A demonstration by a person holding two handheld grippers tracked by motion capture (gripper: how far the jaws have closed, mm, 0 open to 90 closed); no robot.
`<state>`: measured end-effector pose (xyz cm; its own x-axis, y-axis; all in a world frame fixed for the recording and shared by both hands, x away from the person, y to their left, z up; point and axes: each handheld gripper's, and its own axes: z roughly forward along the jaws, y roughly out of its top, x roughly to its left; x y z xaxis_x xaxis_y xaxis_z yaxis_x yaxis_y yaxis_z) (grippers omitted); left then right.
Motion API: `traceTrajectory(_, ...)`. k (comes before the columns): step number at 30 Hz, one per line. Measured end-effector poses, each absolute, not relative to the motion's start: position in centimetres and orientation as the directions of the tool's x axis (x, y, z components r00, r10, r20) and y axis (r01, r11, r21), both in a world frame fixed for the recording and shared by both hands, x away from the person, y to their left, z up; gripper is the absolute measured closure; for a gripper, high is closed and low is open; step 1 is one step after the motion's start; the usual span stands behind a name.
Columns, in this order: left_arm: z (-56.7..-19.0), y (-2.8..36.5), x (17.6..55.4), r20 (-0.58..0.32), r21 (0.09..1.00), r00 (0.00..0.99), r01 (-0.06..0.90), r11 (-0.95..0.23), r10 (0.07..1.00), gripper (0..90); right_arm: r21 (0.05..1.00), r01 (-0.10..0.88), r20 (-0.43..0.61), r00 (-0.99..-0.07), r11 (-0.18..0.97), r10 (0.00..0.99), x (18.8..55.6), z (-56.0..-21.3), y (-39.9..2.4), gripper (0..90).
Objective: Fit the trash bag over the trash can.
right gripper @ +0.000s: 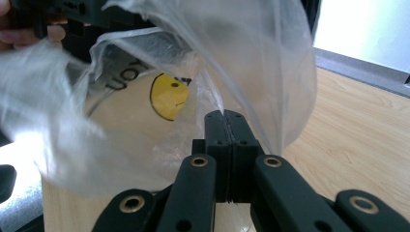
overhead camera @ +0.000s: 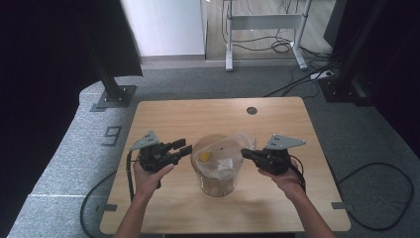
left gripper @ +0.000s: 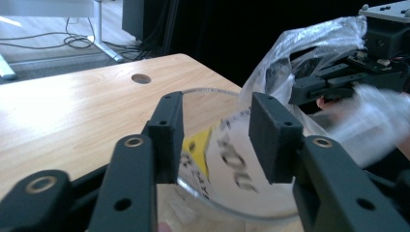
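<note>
Plastic bag [overhead camera: 223, 156] upright, mouth upward

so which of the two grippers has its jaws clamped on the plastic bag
The right gripper: its jaws are pressed together on the plastic bag. The left gripper has its jaws apart at the glass jar.

Left gripper [overhead camera: 184, 147] fingers apart, right gripper [overhead camera: 244, 153] seemingly clamped.
</note>
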<state>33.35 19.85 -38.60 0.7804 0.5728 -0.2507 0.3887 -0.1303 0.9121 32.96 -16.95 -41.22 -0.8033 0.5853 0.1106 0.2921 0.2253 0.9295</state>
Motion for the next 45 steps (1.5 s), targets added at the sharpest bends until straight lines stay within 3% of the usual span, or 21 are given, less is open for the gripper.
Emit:
traceTrajectory(8, -37.7, 17.0, 34.3, -0.22, 0.908, 0.823, 0.369, -0.198, 0.523, 43.2, 0.929, 0.293, 0.112, -0.805, 0.227, 0.582, 33.2, -40.9, -16.6, 88.5)
traceTrajectory(12, -37.7, 15.5, 35.1, -0.203, 0.892, 0.831, 0.375, -0.252, 0.518, 42.8, 0.929, 0.289, 0.107, -0.809, 0.232, 0.578, 33.2, -40.7, -16.3, 88.4)
traceTrajectory(14, -37.9, 14.9, 35.6, -0.196, 0.884, 0.834, 0.378, -0.276, 0.516, 45.2, 0.93, 0.285, 0.105, -0.811, 0.233, 0.576, 33.2, -40.6, -16.2, 88.5)
traceTrajectory(17, -38.2, 14.2, 36.1, -0.182, 0.873, 0.839, 0.378, -0.309, 0.512, 56.1, 0.931, 0.283, 0.104, -0.813, 0.232, 0.573, 33.2, -40.6, -16.0, 88.5)
traceTrajectory(21, -38.6, 13.6, 36.7, -0.178, 0.85, 0.84, 0.394, -0.35, 0.513, 79.2, 0.93, 0.282, 0.102, -0.814, 0.236, 0.572, 33.3, -40.7, -16.0, 88.4)
traceTrajectory(24, -38.6, 13.7, 36.7, -0.163, 0.853, 0.824, 0.394, -0.343, 0.542, 89.6, 0.931, 0.279, 0.099, -0.813, 0.235, 0.573, 33.3, -40.7, -16.1, 88.5)
traceTrajectory(33, -38.5, 16.1, 36.5, -0.177, 0.871, 0.77, 0.412, -0.267, 0.613, 90.0, 0.935, 0.282, 0.108, -0.802, 0.214, 0.588, 33.1, -40.7, -16.9, 88.5)
traceTrajectory(45, -40.1, 18.7, 36.3, -0.223, 0.862, 0.745, 0.452, -0.229, 0.629, 90.0, 0.926, 0.319, 0.14, -0.788, 0.202, 0.6, 34.1, -41.9, -17.8, 87.9)
